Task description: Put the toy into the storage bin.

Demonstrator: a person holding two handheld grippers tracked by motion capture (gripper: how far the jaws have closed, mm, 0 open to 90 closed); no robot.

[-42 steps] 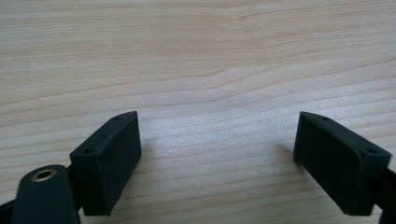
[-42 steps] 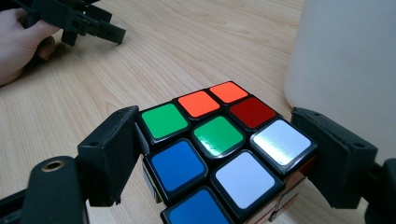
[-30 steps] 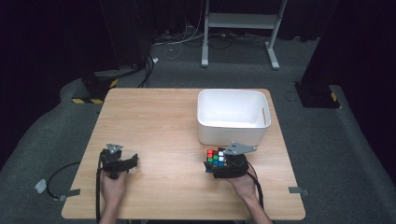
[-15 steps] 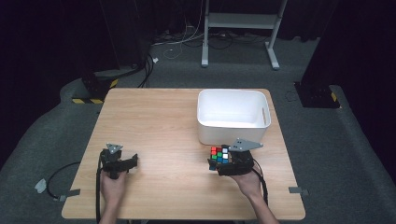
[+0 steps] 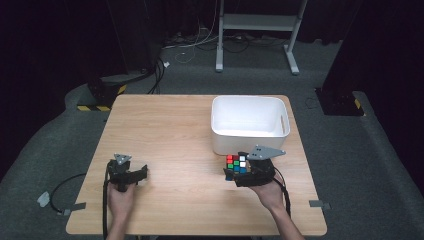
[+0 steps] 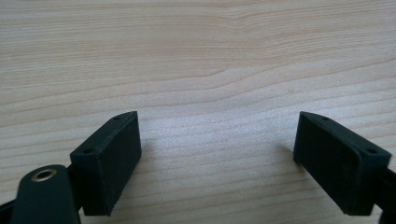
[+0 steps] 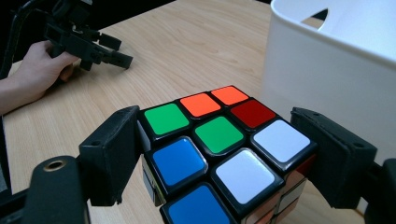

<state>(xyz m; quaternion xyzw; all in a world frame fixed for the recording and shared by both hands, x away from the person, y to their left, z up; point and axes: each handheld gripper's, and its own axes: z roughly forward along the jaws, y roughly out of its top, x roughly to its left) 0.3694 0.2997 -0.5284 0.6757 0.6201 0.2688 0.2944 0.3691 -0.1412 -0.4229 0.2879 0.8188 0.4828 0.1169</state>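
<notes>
In the high view, the right gripper [image 5: 234, 167] sits in the lower right part of the frame, just below the near wall of the white bin [image 5: 248, 141]. Its 2 black jaws are clenched on a puzzle cube [image 5: 236, 163], 1 jaw on each of 2 opposite sides. The cube appears right of the frame's centre, close to the bin's near wall but not visibly touching it; whether it is clear of the wooden table [image 5: 175, 125] the pictures do not settle.

In the right gripper view the cube [image 7: 219, 154] takes up the middle and lower part of the picture. Its top face shows green, orange, red, white and blue tiles, and the jaws press on its left and right sides. The bin's white wall [image 7: 327, 70] rises at the upper right, just beyond the cube.

The left gripper [image 5: 141, 172] lies at the lower left of the high view, held low over the table in the person's left hand [image 5: 121, 200], well apart from the cube. In the left gripper view its 2 jaws stand wide apart with bare wood grain [image 6: 210, 70] between them, grasping nothing. The same gripper [image 7: 115, 50] appears at the upper left of the right gripper view, jaws spread.
</notes>
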